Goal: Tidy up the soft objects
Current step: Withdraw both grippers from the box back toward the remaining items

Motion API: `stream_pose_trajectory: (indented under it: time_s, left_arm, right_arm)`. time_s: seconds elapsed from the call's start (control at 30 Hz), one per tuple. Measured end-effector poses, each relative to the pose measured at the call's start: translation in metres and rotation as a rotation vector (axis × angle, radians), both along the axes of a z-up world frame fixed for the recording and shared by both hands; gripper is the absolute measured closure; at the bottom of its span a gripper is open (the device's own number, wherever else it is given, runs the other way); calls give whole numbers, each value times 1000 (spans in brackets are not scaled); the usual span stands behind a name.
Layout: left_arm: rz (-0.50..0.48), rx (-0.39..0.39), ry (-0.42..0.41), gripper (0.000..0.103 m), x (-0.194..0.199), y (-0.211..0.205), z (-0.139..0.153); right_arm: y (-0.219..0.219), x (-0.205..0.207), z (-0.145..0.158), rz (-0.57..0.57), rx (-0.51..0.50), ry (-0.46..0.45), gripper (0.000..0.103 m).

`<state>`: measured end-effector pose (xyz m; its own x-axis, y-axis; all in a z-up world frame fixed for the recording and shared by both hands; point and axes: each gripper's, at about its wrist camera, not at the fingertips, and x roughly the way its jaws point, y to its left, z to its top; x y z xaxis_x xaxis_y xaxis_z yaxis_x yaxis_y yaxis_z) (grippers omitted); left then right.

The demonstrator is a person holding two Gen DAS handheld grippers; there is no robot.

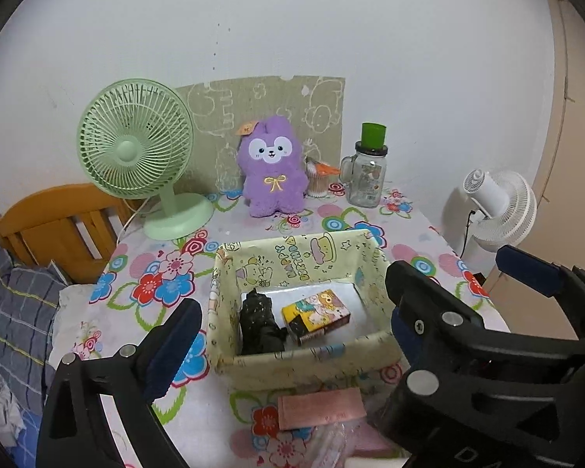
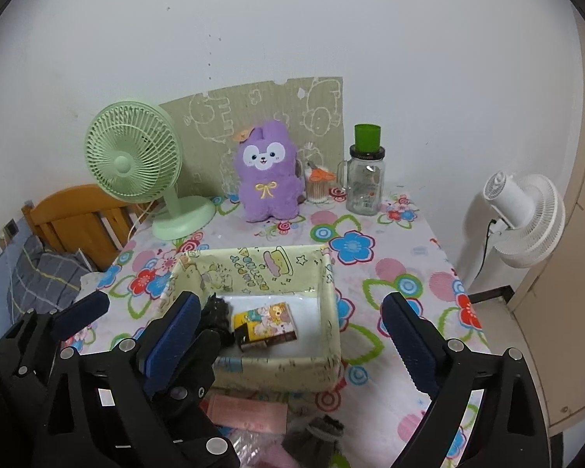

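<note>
inside the fabric bin [image 1: 343, 249] a black soft bundle [image 1: 259, 323] lies lengthwise front-to-back; left gripper [image 1: 292, 304] and right gripper [image 2: 288, 323] both gape empty.

The storage box [image 1: 300, 304] sits mid-table [image 1: 409, 226]. In it, a dark bundle [image 1: 259, 323] lies left of a small carton [image 1: 316, 316]. Behind the box a plush toy [image 1: 273, 167] stands, a desk fan [image 1: 136, 148] to its left, a glass jar [image 1: 364, 175] to its right.

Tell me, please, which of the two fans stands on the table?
The green fan does: its round base rests on the flowered tablecloth, left of the purple plush toy. The white fan stands beyond the table's right edge, not on it.
</note>
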<state>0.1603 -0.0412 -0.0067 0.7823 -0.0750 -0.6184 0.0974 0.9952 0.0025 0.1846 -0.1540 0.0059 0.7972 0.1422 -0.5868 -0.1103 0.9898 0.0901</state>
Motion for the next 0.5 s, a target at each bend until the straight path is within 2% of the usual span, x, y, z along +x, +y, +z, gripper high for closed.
stream_pose_trajectory:
  time_s: [0.17, 0.5]
  left_arm:
    - [-1, 1, -9, 3, -23, -3, 1]
    - [13, -13, -25, 2, -65, -1, -8]
  right_arm:
    - [-1, -29, 5, -15, -34, -49, 2]
    - [-2, -77, 0, 5, -44, -70, 2]
